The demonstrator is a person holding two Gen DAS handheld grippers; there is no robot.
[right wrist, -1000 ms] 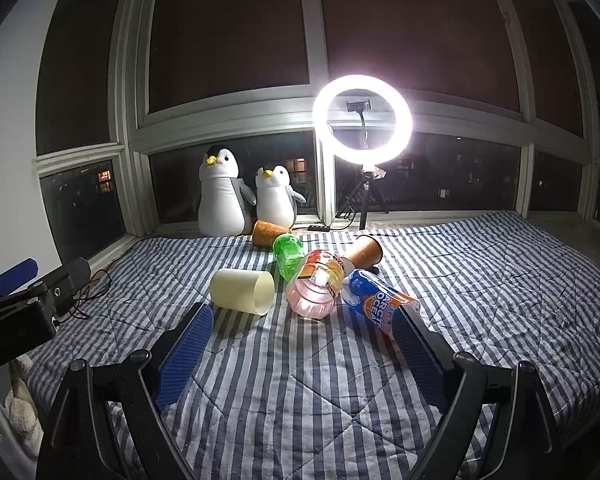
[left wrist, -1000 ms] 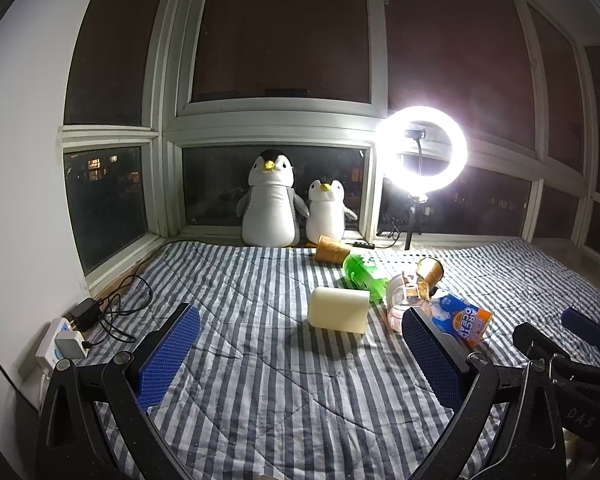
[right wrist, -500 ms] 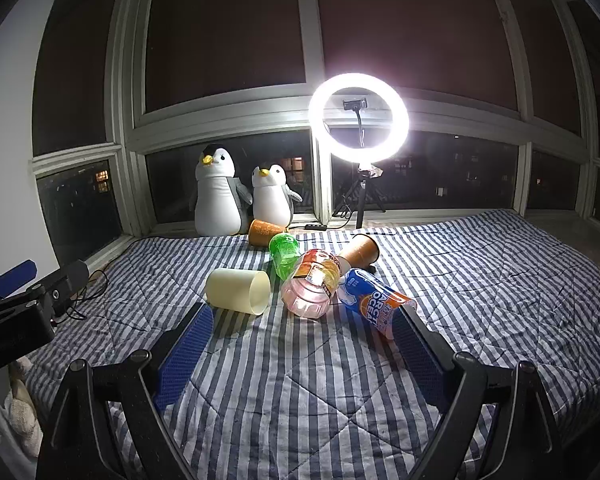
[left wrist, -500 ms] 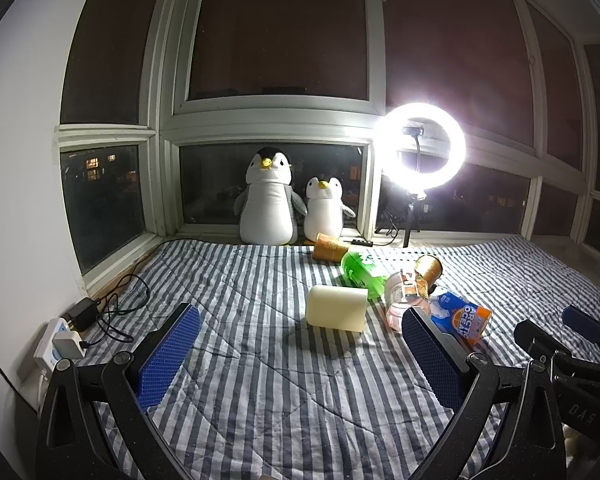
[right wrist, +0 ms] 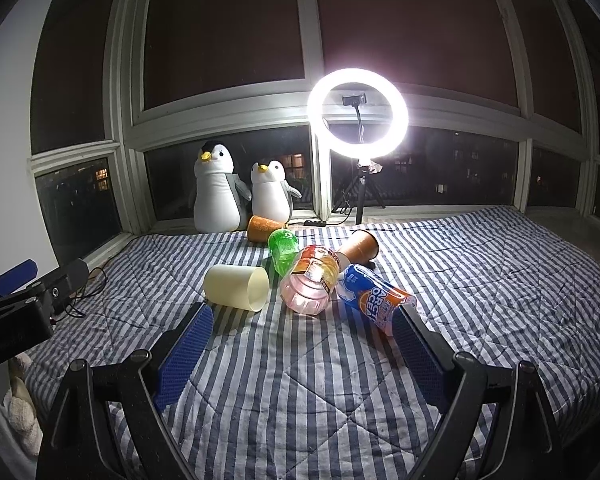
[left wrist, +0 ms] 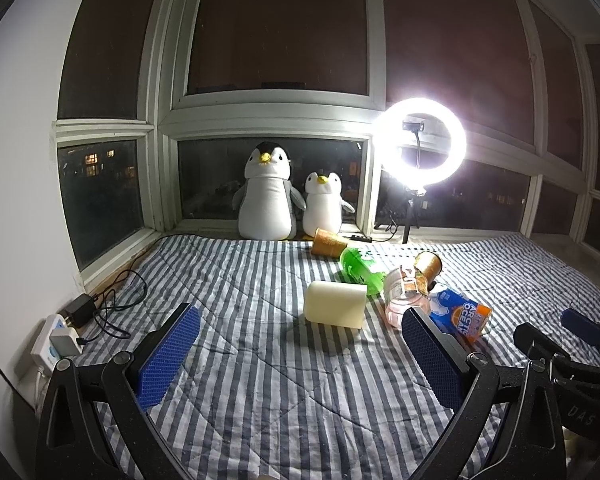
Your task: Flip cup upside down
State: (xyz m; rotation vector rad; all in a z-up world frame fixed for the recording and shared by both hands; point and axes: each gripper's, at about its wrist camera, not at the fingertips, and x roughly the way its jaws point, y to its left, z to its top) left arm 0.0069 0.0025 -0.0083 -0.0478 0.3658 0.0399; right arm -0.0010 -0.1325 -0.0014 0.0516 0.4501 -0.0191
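The cream plastic cup (left wrist: 335, 309) lies on its side on the striped bed quilt (left wrist: 260, 380), mouth turned toward the green bottle (left wrist: 360, 266) just beside it, with the pink bottle (right wrist: 310, 290) near. It looks light, thin-walled and somewhat smooth, likely to roll or squash. I'd pinch it gently across the body, near the middle. The left gripper (left wrist: 300, 354) and right gripper (right wrist: 300, 346) both hang short of it, jaws wide apart, holding nothing.
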